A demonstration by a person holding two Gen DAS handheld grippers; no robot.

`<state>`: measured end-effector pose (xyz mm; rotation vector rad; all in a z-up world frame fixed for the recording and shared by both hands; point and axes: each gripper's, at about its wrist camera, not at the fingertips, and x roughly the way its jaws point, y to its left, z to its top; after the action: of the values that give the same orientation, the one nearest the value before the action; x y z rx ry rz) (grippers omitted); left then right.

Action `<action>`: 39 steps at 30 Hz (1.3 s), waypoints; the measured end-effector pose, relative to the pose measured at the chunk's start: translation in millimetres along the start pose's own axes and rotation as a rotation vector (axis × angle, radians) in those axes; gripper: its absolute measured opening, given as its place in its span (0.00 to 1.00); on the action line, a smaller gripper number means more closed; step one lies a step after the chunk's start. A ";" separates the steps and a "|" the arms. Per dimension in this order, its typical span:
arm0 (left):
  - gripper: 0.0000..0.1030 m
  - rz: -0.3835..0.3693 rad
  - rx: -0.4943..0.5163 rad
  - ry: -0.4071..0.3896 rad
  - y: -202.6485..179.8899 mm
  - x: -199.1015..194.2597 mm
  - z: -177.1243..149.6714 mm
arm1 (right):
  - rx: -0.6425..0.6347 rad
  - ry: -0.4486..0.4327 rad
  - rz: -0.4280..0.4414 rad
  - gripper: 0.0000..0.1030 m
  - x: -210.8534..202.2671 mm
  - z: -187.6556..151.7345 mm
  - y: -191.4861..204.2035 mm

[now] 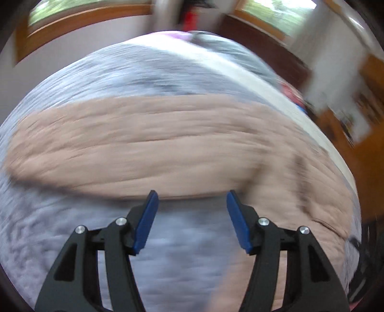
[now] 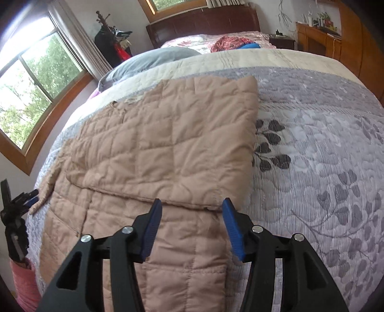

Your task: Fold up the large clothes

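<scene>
A tan quilted garment lies flat on the bed, with a folded layer on top whose near edge crosses just ahead of my right gripper. That gripper is open and empty above this edge. In the blurred left wrist view the garment stretches across the bed, and my left gripper is open and empty just short of its near edge. The left gripper also shows in the right wrist view at the bed's left side, by the garment's sleeve tip.
The bed has a grey leaf-patterned quilt. A grey pillow and red and blue clothes lie near the dark headboard. A window is on the left and a wooden desk at far right.
</scene>
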<state>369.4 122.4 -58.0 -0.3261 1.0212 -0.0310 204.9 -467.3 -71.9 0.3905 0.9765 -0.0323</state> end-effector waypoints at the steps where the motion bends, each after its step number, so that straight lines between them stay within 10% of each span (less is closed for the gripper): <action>1: 0.57 0.037 -0.051 -0.009 26.2 -3.0 0.1 | -0.005 0.001 -0.005 0.51 1.4 -1.1 -1.4; 7: 0.57 0.069 -0.340 -0.029 137.3 -10.2 4.3 | -0.014 0.010 -0.023 0.51 12.7 -2.0 -2.3; 15: 0.57 -0.062 -0.523 -0.080 177.1 -0.9 27.4 | -0.027 0.017 -0.043 0.51 21.4 -3.6 -0.6; 22: 0.07 -0.028 -0.590 -0.104 194.7 4.5 26.4 | -0.051 0.023 -0.064 0.51 25.8 -4.1 3.1; 30: 0.02 -0.020 -0.447 -0.238 149.5 -29.1 29.6 | -0.050 0.021 -0.071 0.51 23.2 -5.0 5.9; 39: 0.02 -0.146 -0.046 -0.320 -9.8 -74.6 29.7 | -0.039 0.032 -0.078 0.51 18.6 -8.3 6.7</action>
<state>356.4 133.7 21.0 -0.4325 0.6803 -0.0848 210.1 -455.6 -89.0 0.3183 1.0223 -0.0779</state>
